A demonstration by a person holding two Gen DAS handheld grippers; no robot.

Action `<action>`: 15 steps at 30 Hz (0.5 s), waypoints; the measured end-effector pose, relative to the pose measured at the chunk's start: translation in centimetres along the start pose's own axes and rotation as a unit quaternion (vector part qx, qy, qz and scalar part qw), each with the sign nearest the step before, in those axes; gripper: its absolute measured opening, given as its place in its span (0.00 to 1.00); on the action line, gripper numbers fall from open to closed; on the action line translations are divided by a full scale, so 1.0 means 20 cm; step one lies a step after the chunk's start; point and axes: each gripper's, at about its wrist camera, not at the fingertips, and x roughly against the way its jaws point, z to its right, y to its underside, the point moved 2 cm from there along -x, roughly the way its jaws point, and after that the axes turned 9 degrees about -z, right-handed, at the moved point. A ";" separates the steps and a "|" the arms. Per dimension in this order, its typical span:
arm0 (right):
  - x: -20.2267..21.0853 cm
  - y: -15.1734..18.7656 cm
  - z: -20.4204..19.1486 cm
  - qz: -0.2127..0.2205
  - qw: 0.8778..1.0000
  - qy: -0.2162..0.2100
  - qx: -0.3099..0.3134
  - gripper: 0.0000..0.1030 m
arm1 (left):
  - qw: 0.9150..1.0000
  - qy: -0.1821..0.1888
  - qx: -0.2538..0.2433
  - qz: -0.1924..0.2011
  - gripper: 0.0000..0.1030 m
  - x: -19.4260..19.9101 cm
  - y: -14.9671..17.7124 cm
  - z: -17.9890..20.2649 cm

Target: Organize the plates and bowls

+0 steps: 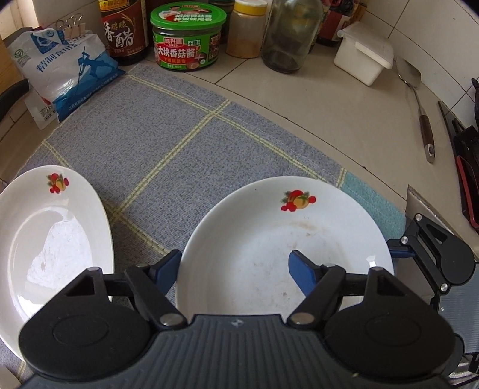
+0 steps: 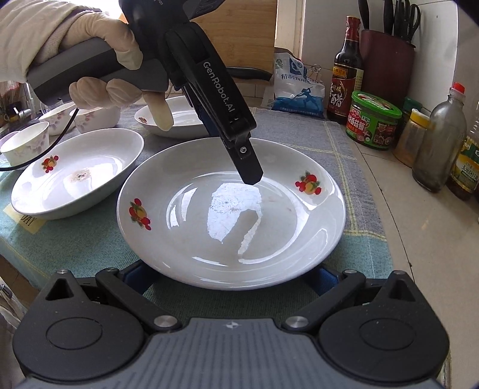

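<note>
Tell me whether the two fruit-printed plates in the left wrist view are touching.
Apart. The left wrist view shows a strip of checked mat between the left plate and the right plate.

I see soft, even daylight in both views; a window glares off the white plate (image 2: 230, 209) and its neighbour (image 1: 51, 239). Shadows lie faint on the bench (image 1: 344, 119). Focus holds sharp; fisheye bends the edges, corners go black

Green-lidded sauce jar (image 1: 187, 40) beside vinegar bottle (image 1: 124, 28); salt bag (image 1: 64, 76) left; spatula (image 1: 417, 104) right; checked cloth (image 1: 179, 143).
</note>
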 end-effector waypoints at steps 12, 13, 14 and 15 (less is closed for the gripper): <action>-0.01 -0.01 0.00 -0.011 1.000 0.001 -0.001 1.00 | 0.999 0.019 -0.029 -0.032 0.74 -0.04 -0.05 0.00; -0.01 -0.01 -0.01 -0.012 1.000 0.002 -0.002 1.00 | 0.999 0.018 -0.030 -0.032 0.74 -0.04 -0.05 0.00; -0.01 -0.01 -0.01 -0.013 1.000 0.002 -0.003 1.00 | 0.999 0.018 -0.031 -0.031 0.74 -0.04 -0.05 0.00; -0.01 -0.02 -0.01 -0.016 1.000 0.003 -0.003 1.00 | 0.999 0.019 -0.032 -0.031 0.74 -0.04 -0.04 0.01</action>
